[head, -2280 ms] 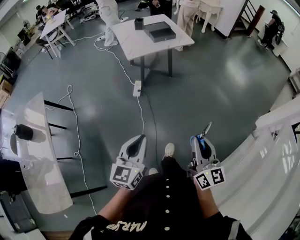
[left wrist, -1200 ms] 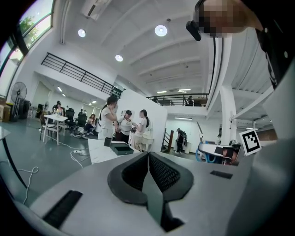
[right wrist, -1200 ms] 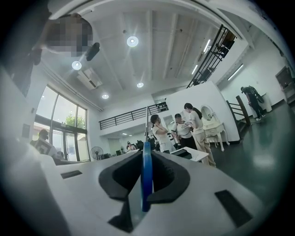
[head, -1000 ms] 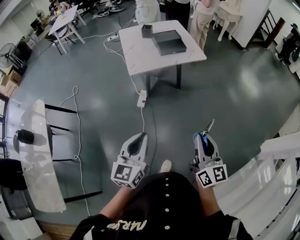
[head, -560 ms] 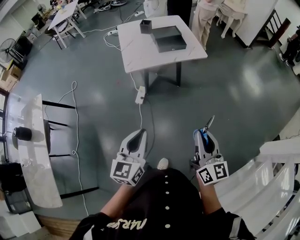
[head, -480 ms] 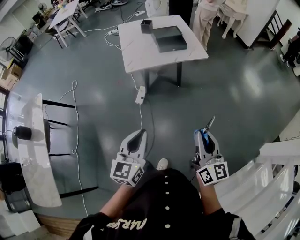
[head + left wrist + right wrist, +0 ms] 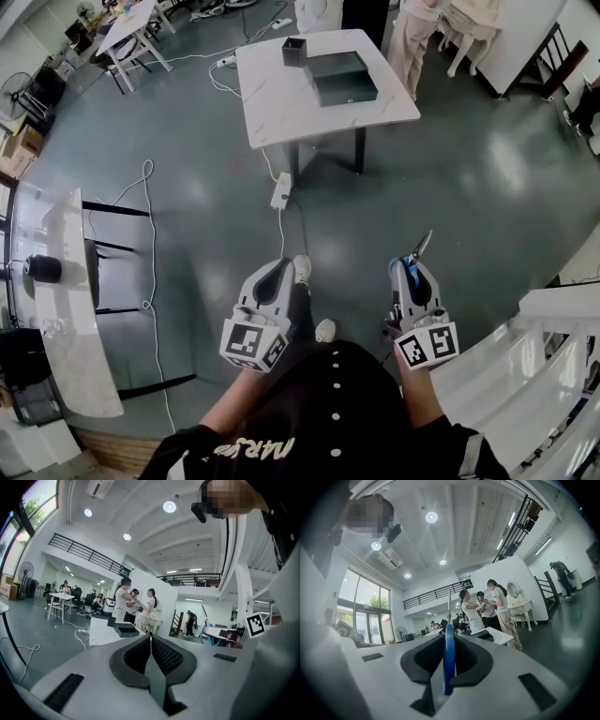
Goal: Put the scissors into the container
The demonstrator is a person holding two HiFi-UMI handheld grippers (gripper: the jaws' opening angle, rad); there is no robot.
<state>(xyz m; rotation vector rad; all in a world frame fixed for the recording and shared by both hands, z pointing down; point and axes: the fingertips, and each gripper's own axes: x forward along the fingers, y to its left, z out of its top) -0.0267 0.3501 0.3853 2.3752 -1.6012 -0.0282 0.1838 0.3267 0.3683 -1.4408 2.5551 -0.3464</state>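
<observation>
The left claw [image 7: 279,272] is closed on nothing, its pads pressed together, carried low in front of the person. Just beside it a shoe [image 7: 301,269] has swung forward since a moment ago. The white counter [image 7: 281,103] ahead, bearing the dark container [image 7: 342,77], has drawn closer over the last seconds. I judge the walk to the drop-off is under way, with the container still well apart from the scissors. The right claw [image 7: 410,272] grips the scissors [image 7: 421,246] by a blue handle loop seen edge-on, thin metal blades together and jutting past its tips.
</observation>
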